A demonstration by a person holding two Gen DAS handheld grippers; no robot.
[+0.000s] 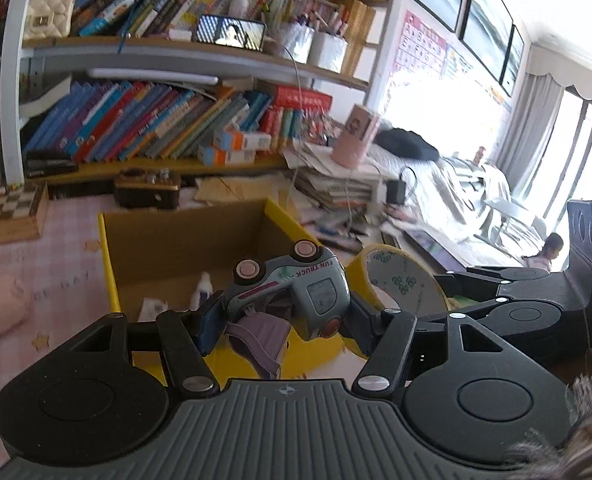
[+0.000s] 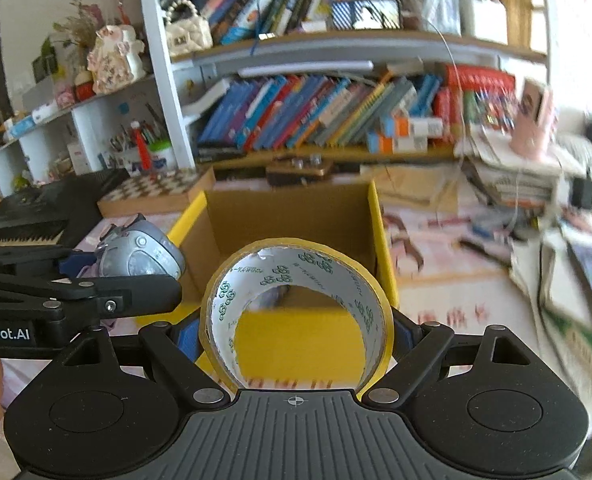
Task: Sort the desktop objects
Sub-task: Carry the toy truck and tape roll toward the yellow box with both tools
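Note:
My left gripper [image 1: 284, 316] is shut on a grey toy truck [image 1: 296, 284] marked FUN TRUCK, held on its side above the near edge of a yellow cardboard box [image 1: 108, 256]. My right gripper [image 2: 296, 332] is shut on a roll of yellow tape [image 2: 296, 308], held upright in front of the same box [image 2: 382, 240]. The tape roll [image 1: 396, 280] and right gripper show at the right in the left wrist view. The truck [image 2: 136, 252] and left gripper show at the left in the right wrist view. A white bottle [image 1: 202, 290] lies inside the box.
A bookshelf [image 1: 156, 128] full of books stands behind the box. A chessboard [image 1: 8, 208] lies at the left, a brown case [image 1: 148, 190] behind the box, a paper stack with a pink cup [image 1: 354, 140] at the right. The desk has a pink mat [image 1: 36, 264].

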